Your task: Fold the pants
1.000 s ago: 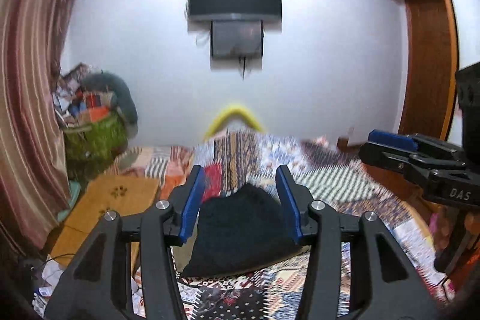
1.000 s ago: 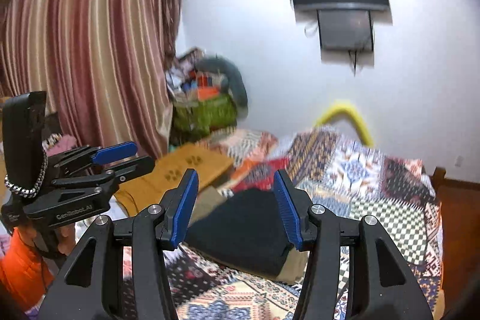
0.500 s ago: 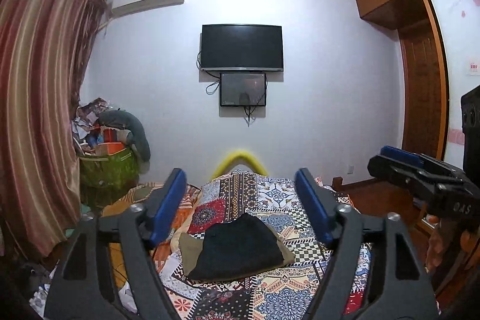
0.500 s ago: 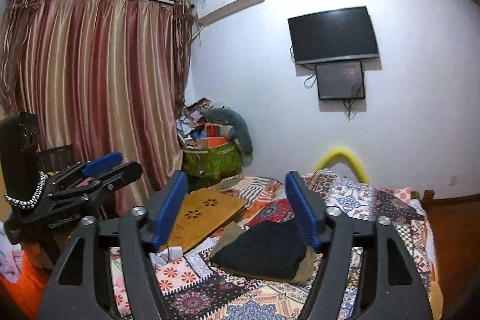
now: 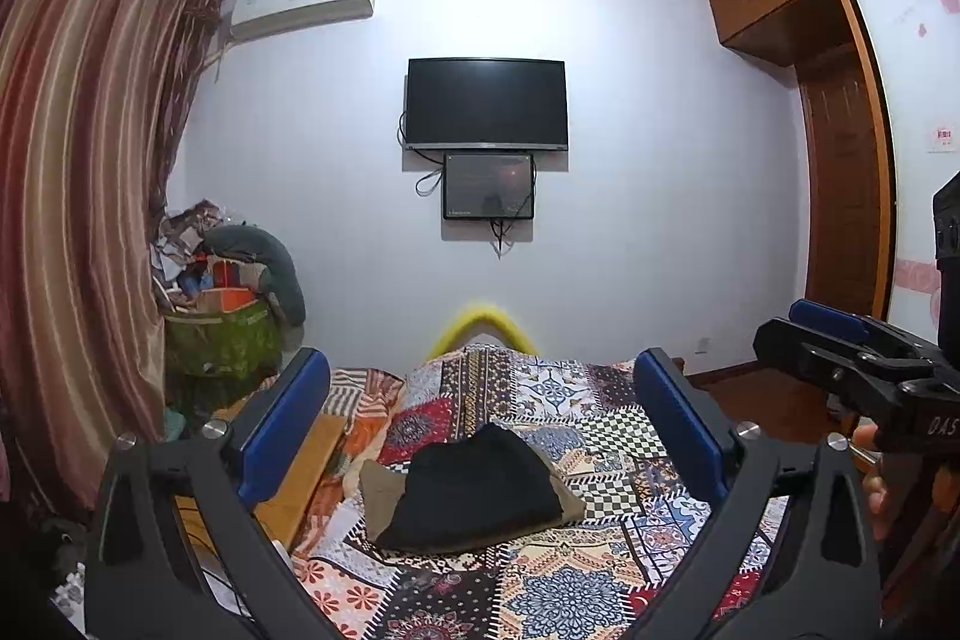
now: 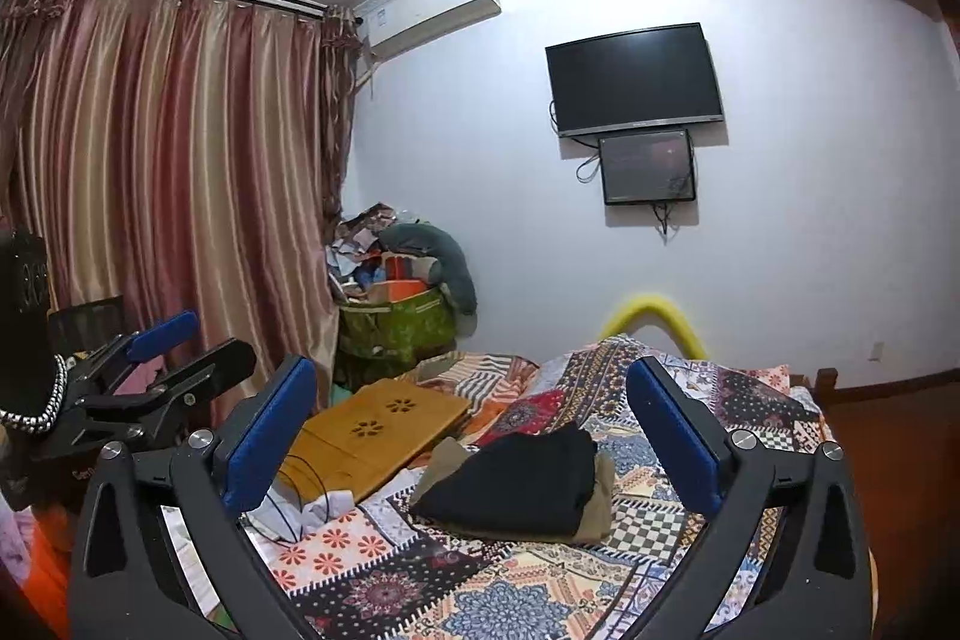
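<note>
Both grippers — left (image 5: 480,430) and right (image 6: 471,436) — hang above the bed's near end, jaws spread wide, holding nothing. The black pants (image 5: 474,490) lie folded mid-quilt (image 5: 600,568) atop a tan garment (image 5: 375,490), bare quilt on all sides. A wooden board (image 6: 372,430) and loose cables (image 6: 294,496) crowd the left edge — curtain (image 6: 180,190) beyond.

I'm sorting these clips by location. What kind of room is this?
Most likely a home bedroom: a bed under a patchwork quilt with folded black pants on it, a wall-mounted TV, striped curtains and a built-in wooden wardrobe.
</note>
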{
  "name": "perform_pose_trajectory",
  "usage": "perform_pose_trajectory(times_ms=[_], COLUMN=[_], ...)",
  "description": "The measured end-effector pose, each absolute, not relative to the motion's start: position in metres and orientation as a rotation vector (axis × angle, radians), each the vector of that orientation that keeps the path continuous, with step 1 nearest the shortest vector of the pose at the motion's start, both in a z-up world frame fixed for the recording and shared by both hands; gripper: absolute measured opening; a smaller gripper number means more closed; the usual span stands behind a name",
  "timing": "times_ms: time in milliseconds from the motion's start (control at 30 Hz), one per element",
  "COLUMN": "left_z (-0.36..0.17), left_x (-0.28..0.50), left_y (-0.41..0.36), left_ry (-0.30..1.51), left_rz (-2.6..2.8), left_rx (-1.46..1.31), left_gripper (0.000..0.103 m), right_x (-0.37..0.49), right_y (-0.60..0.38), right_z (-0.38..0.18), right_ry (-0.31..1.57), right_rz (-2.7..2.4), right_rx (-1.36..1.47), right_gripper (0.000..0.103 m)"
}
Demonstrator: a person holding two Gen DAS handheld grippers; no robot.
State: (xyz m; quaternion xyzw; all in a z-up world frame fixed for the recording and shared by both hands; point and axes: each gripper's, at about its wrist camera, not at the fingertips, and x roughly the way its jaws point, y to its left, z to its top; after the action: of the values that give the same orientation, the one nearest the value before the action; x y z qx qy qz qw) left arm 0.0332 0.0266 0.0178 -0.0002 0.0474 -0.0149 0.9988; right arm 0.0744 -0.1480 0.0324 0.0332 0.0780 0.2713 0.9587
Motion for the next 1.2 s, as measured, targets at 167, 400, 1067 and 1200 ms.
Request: perform_pose_trajectory(times_ms=[167, 400, 1067, 1200], left_z=[0.0142, 0.0127, 0.0108, 0.0105], left_x=[0.0327, 0.0360, 0.0378, 0.0377], left_y=[0.0238, 0.0275, 0.0230, 0.0216], left_ry=[0.101, 0.110, 0.118, 0.119], left_rz=[-0.034, -0.034, -0.055, -0.060], left_rx=[0.001, -0.015, -0.011, -0.009], left_gripper=[0.102, 0.102, 0.102, 0.102], right_x=[0.0721, 0.0718, 0.0696, 0.0688], right_y=[-0.1486, -0.1458, -0.1457, -0.1464], right_z=[0.0300, 0.0288, 0.0281, 0.0274], right_ry=[0.166, 0.174, 0.184, 0.188], right_rz=[0.550, 0.552, 0.547, 0.543], right_rx=[0.065, 0.058, 0.050, 0.050], right_gripper=[0.103, 0.103, 0.103, 0.103])
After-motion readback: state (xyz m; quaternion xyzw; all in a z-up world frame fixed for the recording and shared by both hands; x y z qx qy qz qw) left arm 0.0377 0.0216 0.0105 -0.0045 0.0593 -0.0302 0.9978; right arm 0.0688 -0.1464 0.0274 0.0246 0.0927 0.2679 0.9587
